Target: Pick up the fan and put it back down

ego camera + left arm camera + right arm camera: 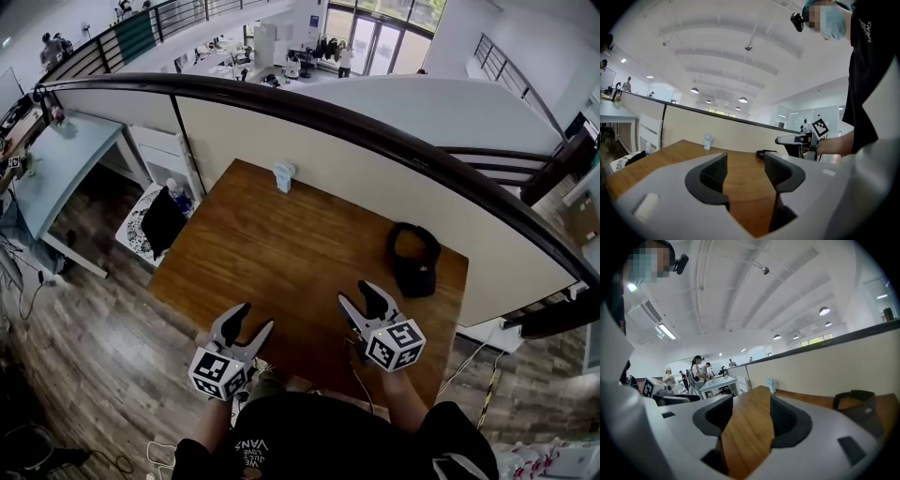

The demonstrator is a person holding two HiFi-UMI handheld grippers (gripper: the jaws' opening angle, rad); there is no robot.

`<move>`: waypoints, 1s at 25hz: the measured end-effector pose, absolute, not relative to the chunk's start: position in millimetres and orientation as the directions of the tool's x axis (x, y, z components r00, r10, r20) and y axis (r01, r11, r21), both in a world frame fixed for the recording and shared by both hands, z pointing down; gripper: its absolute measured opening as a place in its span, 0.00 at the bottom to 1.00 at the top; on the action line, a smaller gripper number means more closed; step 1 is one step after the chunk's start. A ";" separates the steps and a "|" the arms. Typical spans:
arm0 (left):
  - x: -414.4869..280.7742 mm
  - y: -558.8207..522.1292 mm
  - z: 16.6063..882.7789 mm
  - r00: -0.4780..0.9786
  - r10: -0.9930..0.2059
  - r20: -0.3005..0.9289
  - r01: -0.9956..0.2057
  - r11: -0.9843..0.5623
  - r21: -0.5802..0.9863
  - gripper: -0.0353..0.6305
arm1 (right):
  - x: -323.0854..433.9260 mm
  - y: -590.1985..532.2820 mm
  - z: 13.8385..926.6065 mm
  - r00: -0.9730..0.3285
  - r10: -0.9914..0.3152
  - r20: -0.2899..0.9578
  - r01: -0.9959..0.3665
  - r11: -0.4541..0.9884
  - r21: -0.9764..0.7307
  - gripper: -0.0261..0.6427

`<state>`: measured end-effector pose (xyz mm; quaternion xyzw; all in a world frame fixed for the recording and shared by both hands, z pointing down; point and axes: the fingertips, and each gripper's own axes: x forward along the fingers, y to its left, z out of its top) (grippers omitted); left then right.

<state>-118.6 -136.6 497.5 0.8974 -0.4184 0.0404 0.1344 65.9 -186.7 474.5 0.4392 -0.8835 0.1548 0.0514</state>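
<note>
The room is bright from ceiling lamps (743, 99) and big windows (380, 37); edges curve strongly, with dark round corners.

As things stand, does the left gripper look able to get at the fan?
Probably yes. The left gripper is open and empty, and only bare table lies between it and the fan near the far edge; the cap sits off to the right.

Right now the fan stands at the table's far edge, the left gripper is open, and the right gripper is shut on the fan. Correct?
No. The right gripper is open and empty: the right gripper view shows only bare table between its fingers. The fan stands untouched at the far edge.
</note>
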 end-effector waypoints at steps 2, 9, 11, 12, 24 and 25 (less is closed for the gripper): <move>-112.7 -128.7 495.1 0.645 -0.742 0.185 -0.764 -0.614 0.200 0.40 | 71.3 -176.8 475.3 -0.611 -0.759 0.225 -0.790 0.569 -0.228 0.37; -96.0 -99.7 486.0 0.616 -0.766 0.183 -0.787 -0.589 0.181 0.40 | 88.7 -142.3 480.2 -0.628 -0.741 0.240 -0.778 0.585 -0.229 0.37; -97.1 -91.9 485.3 0.604 -0.775 0.184 -0.796 -0.580 0.172 0.40 | 88.0 -132.8 482.4 -0.634 -0.733 0.246 -0.773 0.592 -0.228 0.37; -97.9 -88.3 485.7 0.599 -0.779 0.185 -0.800 -0.576 0.167 0.40 | 86.7 -128.5 483.8 -0.638 -0.729 0.250 -0.770 0.596 -0.227 0.37; -79.5 -38.7 498.4 0.580 -0.787 0.209 -0.815 -0.560 0.153 0.17 | 90.1 -77.4 497.5 -0.690 -0.670 0.275 -0.724 0.644 -0.247 0.08; -79.1 -35.6 498.4 0.575 -0.791 0.210 -0.818 -0.555 0.152 0.15 | 90.4 -74.4 499.0 -0.692 -0.665 0.281 -0.721 0.646 -0.250 0.08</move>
